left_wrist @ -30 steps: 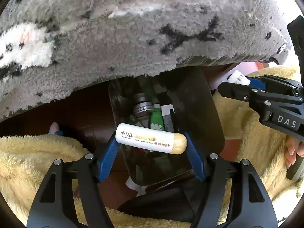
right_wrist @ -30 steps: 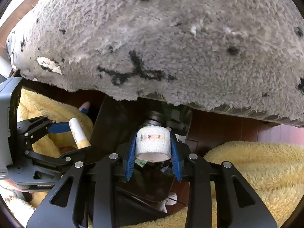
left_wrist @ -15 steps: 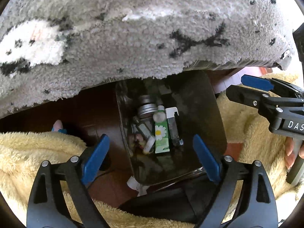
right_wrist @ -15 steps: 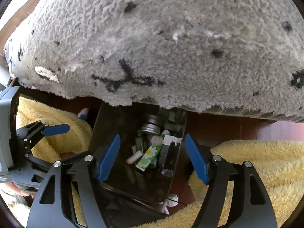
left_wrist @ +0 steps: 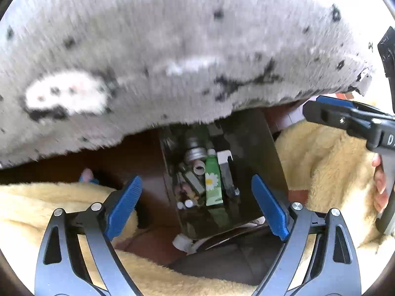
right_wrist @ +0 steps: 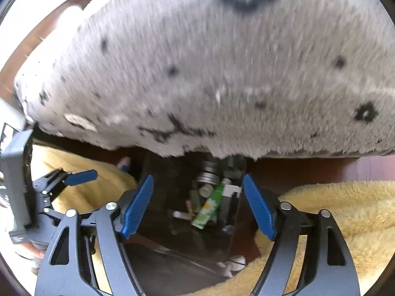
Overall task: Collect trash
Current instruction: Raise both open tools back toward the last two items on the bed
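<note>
Both grippers hang over the dark bin (left_wrist: 269, 153), and both are empty. The left gripper (left_wrist: 197, 204) has its blue pads spread wide, nothing between them, only the open mouth of the bin below. The right gripper (right_wrist: 197, 207) has just been opening further; its pads stand well apart too, with nothing in their grasp.

Down in the bin the trash sits in a heap: a green carton with a daisy (left_wrist: 213, 185), lying lengthwise, a round metal lid (left_wrist: 196, 153) at its far end, a white-and-dark piece (left_wrist: 226, 165) just beside the carton on the right. A small white tube (right_wrist: 181, 214) lies among the clutter left of the carton in the right wrist view. The smaller bits at the bottom are too dim to name, possibly caps or wrappers.

A grey spotted rug (left_wrist: 172, 49) overhangs the far edge of the bin, blurred in both views. Yellow fleece (left_wrist: 321, 157) lies on either side of the bin. A hand (left_wrist: 379, 187) grips the right gripper's handle at the frame edge.
</note>
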{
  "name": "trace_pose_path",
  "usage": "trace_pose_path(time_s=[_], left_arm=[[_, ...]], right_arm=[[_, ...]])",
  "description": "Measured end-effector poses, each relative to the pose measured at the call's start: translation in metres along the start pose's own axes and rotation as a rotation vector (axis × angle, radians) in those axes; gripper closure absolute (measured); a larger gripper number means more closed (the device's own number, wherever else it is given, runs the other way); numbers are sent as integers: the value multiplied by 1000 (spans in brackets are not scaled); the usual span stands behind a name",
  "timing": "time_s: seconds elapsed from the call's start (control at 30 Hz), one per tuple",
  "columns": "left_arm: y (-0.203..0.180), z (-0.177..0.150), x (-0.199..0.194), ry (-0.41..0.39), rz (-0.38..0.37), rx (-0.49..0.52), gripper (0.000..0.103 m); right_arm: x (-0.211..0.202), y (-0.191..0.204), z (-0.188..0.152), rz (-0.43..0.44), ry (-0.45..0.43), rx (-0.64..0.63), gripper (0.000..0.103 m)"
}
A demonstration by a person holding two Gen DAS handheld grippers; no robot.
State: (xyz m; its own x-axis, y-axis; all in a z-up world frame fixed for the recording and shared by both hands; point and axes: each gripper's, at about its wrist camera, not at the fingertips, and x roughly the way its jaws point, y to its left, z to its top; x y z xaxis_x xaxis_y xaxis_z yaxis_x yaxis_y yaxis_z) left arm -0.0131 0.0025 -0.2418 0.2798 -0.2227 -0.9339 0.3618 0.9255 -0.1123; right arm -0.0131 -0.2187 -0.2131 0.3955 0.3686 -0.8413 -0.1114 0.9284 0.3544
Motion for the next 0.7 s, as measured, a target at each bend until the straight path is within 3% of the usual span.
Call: trace_pose_path(time_s=[0.27,0.4,0.53,0.7], left_arm=[[3,43,-88,-200,-2,26,16],[10,76,-121,-275,-5,32,16],[18,108,-135,-314,15,8,16],[33,144,-133,-319,74,-15,16]], right_arm=[[-74,21,39,-32,-172,-92,20],[-108,29,71,-67,-261,-138,13],[-128,38,102,-133,-323,-196,10],[-128,38,139,-145,-331,-192,10]])
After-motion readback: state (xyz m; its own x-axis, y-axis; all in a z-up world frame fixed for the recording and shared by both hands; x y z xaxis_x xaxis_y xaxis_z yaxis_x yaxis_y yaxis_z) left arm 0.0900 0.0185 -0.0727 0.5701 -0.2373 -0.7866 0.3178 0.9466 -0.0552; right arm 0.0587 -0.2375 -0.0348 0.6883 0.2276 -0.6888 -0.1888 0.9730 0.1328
